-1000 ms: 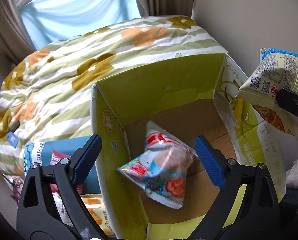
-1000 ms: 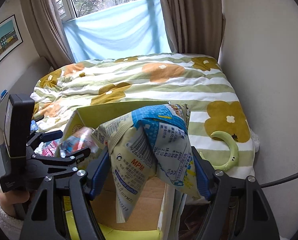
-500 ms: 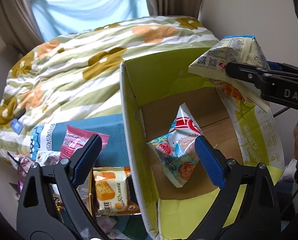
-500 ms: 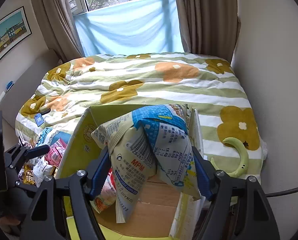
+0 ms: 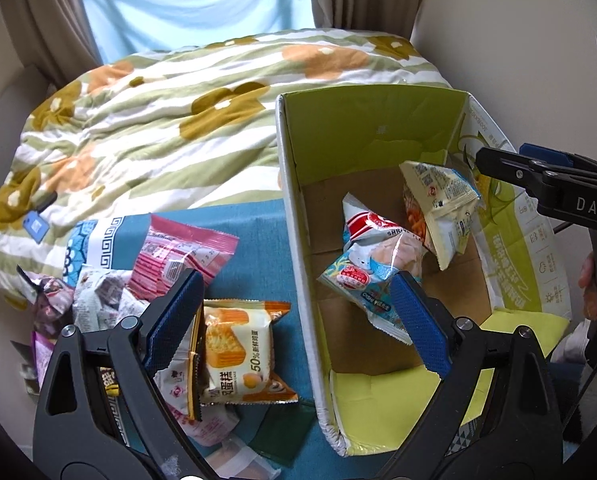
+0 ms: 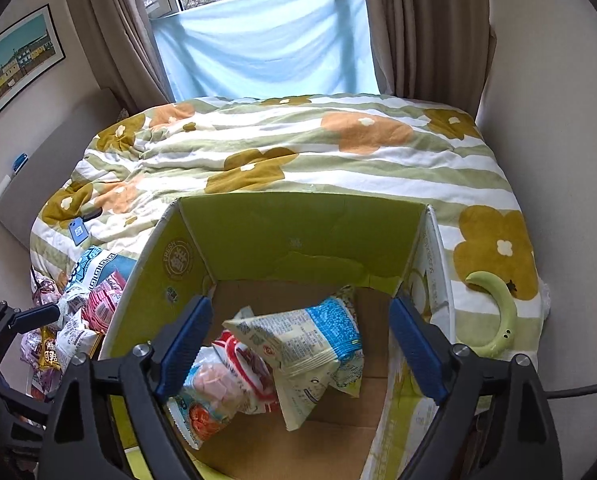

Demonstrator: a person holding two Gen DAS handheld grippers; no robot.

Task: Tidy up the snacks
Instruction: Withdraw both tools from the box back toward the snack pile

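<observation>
An open green cardboard box (image 5: 362,136) (image 6: 298,236) stands on the bed. Inside lie a shrimp-cracker bag (image 5: 378,264) (image 6: 218,388) and a cream and blue snack bag (image 5: 438,208) (image 6: 298,348) leaning on it. My left gripper (image 5: 294,320) is open and empty, straddling the box's left wall above an egg-cake pack (image 5: 234,356). My right gripper (image 6: 298,344) is open and empty above the box; its finger also shows in the left wrist view (image 5: 538,176).
A pile of loose snacks, with a pink pack (image 5: 182,256) and small wrapped ones (image 5: 102,300), lies on a teal cloth (image 5: 254,232) left of the box. A flowered duvet (image 6: 298,152) covers the bed. A green curved pillow (image 6: 494,316) lies right. Wall at right.
My right gripper opened and let go of the cream and blue bag, which dropped into the box onto the shrimp bag. My left gripper drew back and left toward the snack pile.
</observation>
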